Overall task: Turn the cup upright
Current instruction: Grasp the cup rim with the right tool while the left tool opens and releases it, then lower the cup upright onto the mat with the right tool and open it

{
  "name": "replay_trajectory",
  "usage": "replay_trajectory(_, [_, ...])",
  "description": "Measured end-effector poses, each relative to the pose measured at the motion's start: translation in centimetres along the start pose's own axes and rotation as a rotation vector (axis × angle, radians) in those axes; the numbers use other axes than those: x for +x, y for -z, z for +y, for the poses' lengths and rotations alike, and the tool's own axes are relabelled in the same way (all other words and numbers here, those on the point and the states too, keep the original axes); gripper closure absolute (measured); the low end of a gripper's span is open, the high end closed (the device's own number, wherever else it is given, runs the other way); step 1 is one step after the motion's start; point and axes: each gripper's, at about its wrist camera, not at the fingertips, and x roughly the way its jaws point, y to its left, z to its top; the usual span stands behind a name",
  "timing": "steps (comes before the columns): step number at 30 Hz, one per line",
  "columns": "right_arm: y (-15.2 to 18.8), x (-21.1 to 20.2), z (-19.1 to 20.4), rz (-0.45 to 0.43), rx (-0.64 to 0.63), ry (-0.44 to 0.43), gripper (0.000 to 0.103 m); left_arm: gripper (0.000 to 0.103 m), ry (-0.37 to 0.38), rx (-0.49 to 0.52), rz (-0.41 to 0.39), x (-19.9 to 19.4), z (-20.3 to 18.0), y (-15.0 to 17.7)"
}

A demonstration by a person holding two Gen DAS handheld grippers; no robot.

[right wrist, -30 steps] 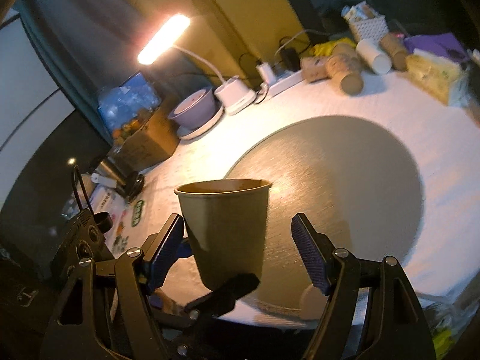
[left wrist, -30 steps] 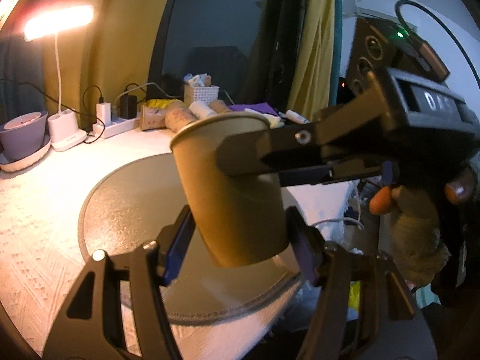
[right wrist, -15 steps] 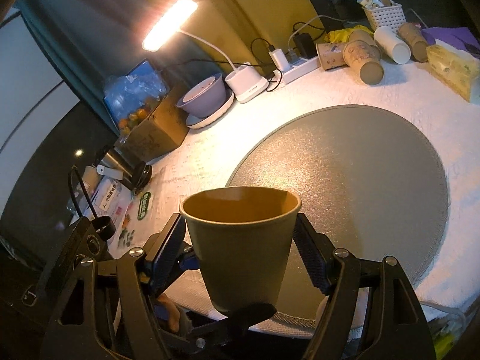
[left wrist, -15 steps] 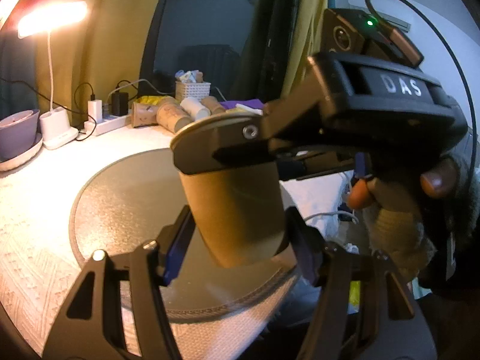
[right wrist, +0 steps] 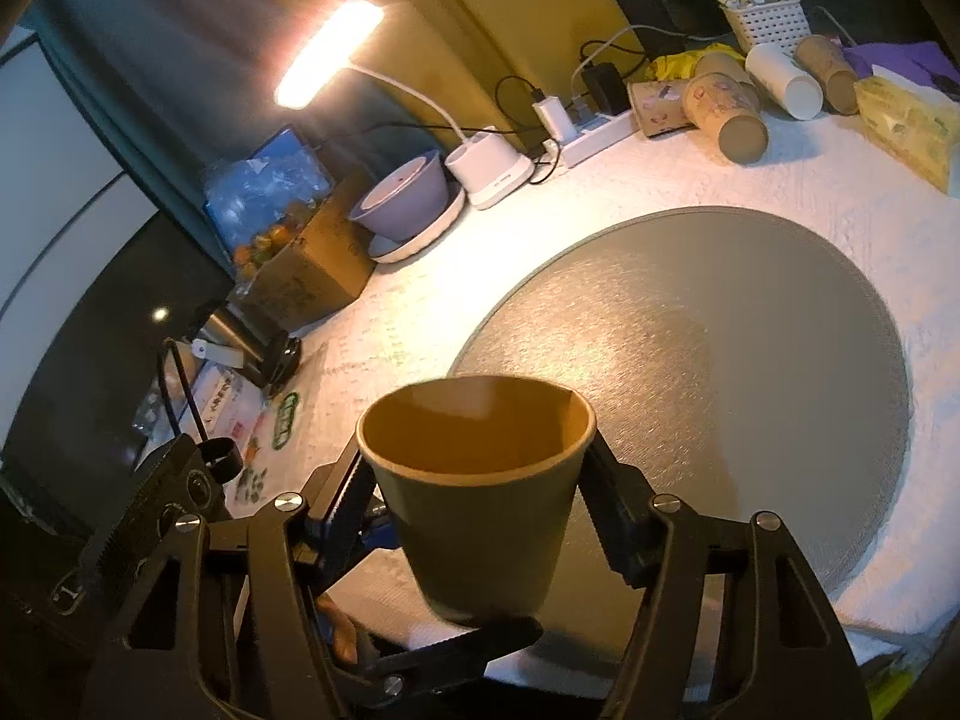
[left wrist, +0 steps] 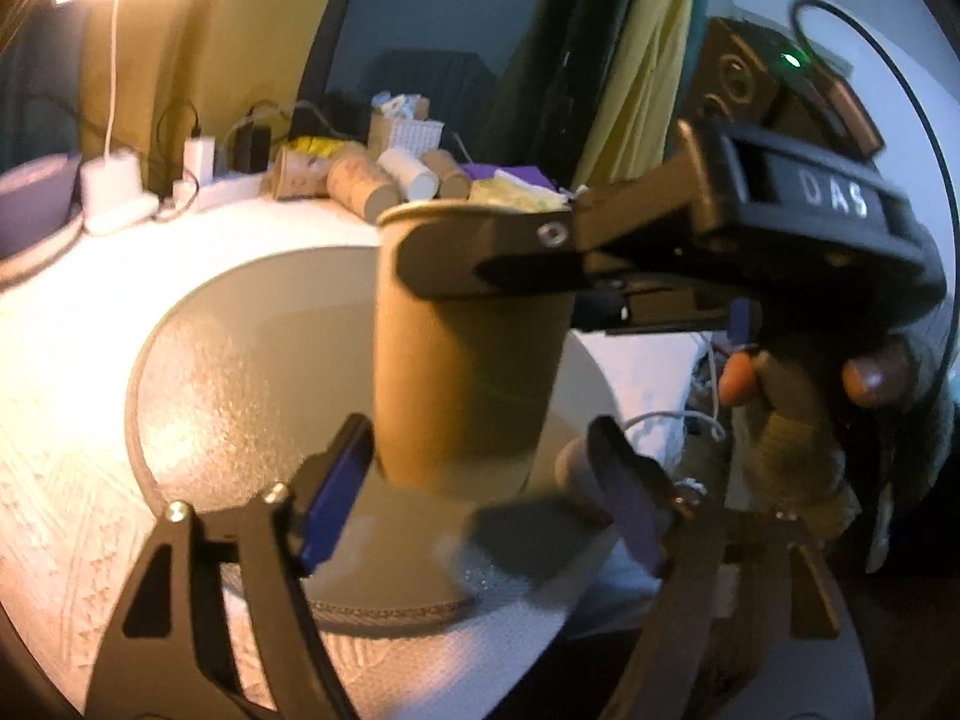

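A brown paper cup [right wrist: 480, 492] is held upright, mouth up, above the near edge of the round grey mat [right wrist: 750, 348]. My right gripper [right wrist: 480, 516] is shut on the cup, one finger on each side below the rim. In the left wrist view the cup [left wrist: 468, 360] stands upright with the right gripper's finger [left wrist: 492, 258] across its upper wall. My left gripper [left wrist: 480, 486] is open around the cup's base; its right pad stands clear of the cup, the left pad close beside it.
Several paper cups [right wrist: 726, 114] lie on their sides at the back with a white basket [right wrist: 765, 21], a power strip [right wrist: 594, 135] and a tissue pack [right wrist: 906, 126]. A lit desk lamp [right wrist: 327, 54], a purple bowl [right wrist: 408, 198] and a box [right wrist: 300, 276] stand at the left.
The right gripper closed on the cup. The left gripper opened and released it. The cup went from tilted to upright and lower toward the mat.
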Motion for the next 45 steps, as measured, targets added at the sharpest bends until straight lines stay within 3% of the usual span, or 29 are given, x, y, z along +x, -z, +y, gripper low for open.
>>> replay_trajectory(2, [-0.3, -0.2, 0.0, -0.028, -0.028, 0.058, 0.034, 0.027, 0.005, -0.027, 0.018, 0.4, 0.8, -0.3])
replay_trajectory(6, [-1.0, -0.4, -0.3, -0.067, -0.049, 0.089, 0.035, 0.027, 0.029, -0.084, 0.043, 0.7, 2.2, -0.8])
replay_trajectory(9, [-1.7, -0.2, -0.6, -0.087, -0.07, 0.145, 0.035, 0.027, -0.005, -0.09, 0.065, 0.7, 2.9, -1.4])
replay_trajectory(20, [-3.6, 2.9, -1.5, -0.067, -0.135, 0.263, 0.035, 0.027, -0.069, -0.187, 0.044, 0.6, 7.8, -3.1])
replay_trajectory(31, [-5.4, 5.6, -1.9, -0.08, -0.218, 0.375, 0.035, 0.027, -0.039, -0.267, 0.07, 1.9, 9.8, -2.9])
replay_trajectory(45, [-4.4, 5.1, -1.9, -0.092, -0.223, 0.402, 0.035, 0.027, -0.07, -0.276, 0.07, 1.8, 9.9, -2.8])
